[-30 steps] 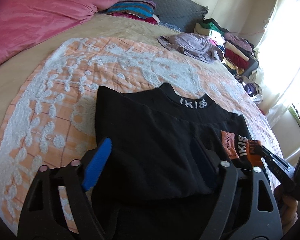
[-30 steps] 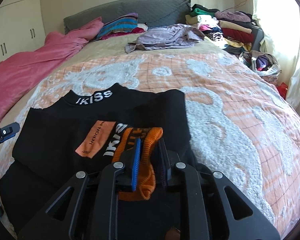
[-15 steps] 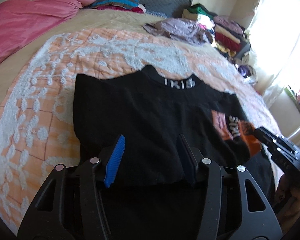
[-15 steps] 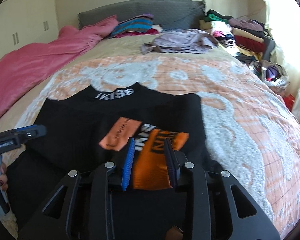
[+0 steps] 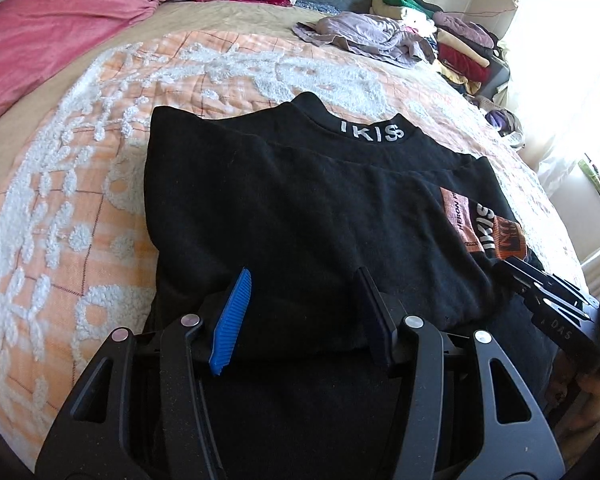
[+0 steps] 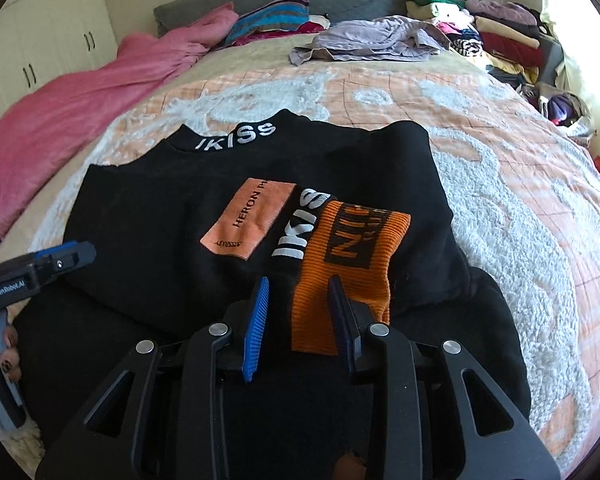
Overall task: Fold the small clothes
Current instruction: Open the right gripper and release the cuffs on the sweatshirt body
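Note:
A black sweatshirt (image 5: 300,208) with an "IKISS" collar lies flat on the bed, both sleeves folded over its body; it also shows in the right wrist view (image 6: 160,220). Its orange ribbed cuff (image 6: 348,256) and a peach label patch (image 6: 248,220) lie on top. My left gripper (image 5: 300,312) is open and empty just above the near hem. My right gripper (image 6: 300,312) is open, its jaws on either side of the orange cuff without gripping it. The right gripper shows at the right edge of the left wrist view (image 5: 540,292).
The bed has an orange and white quilt (image 5: 80,200). A pink blanket (image 6: 80,100) lies at the left. A lilac garment (image 6: 372,36) and a pile of clothes (image 6: 500,32) lie at the far right, striped folded clothes (image 6: 268,16) by the headboard.
My right gripper has opened and let go of the orange cuff, which now lies flat on the sweatshirt. Both grippers have drawn back toward the near hem.

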Available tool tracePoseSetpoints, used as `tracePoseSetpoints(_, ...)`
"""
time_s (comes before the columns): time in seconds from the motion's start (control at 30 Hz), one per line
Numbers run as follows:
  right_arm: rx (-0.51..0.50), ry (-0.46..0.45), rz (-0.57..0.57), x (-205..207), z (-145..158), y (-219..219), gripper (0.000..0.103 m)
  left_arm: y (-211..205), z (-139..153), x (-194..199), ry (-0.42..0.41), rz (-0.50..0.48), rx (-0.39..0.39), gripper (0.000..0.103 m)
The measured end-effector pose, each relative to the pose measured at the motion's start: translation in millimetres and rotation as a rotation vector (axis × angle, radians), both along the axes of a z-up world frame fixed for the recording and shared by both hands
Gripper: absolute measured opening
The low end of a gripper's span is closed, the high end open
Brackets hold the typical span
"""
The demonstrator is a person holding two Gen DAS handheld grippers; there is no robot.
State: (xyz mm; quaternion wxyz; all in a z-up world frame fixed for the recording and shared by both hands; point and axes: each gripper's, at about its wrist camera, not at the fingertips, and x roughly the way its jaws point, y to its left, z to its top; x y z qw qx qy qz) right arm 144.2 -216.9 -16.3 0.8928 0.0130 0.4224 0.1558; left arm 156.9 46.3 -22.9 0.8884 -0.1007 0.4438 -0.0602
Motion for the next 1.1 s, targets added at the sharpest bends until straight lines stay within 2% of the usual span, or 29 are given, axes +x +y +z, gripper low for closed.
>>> tracePoseSetpoints(0.07,-0.004,-0.005,-0.001,-1.7,1.1,0.5,0.03,-0.2,0.2,0.0,-0.001,0.0,0.001,0.046)
tracePoseSetpoints(0.17,0.015,-0.011,-0.003,-4.4,5.4,-0.6,0.045,0.2,0.4,-0.3,-0.002,-0.001,0.002,0.046)
tracePoseSetpoints(0.33,0.018,-0.032,-0.01,-13.1,13.1,-2.8,0.056,1.1,3.1,-2.9,-0.005,0.003,0.004,0.047)
tracePoseSetpoints(0.6,0.054,-0.069,-0.025,-25.1,27.6,-13.0,0.079,-2.1,11.5,-13.6,-0.025,0.006,0.025,0.067)
tracePoseSetpoints(0.77,0.065,-0.094,-0.033,-32.0,35.9,-18.8,0.08,-3.1,20.4,-23.6,-0.048,0.018,0.041,0.079)
tracePoseSetpoints(0.83,0.068,-0.104,-0.031,-36.2,39.0,-19.3,0.086,-2.9,23.2,-27.1,-0.055,0.025,0.048,0.081)
tracePoseSetpoints(0.93,0.069,-0.115,-0.025,-41.5,43.5,-18.8,0.087,-2.2,26.1,-31.6,-0.062,0.035,0.053,0.083)
tracePoseSetpoints(1.03,0.064,-0.128,-0.021,-46.2,48.0,-18.5,0.09,-0.1,29.8,-35.5,-0.069,0.048,0.057,0.091)
tracePoseSetpoints(1.1,0.063,-0.135,-0.018,-49.0,50.8,-18.8,0.09,1.7,32.4,-38.3,-0.074,0.052,0.057,0.092)
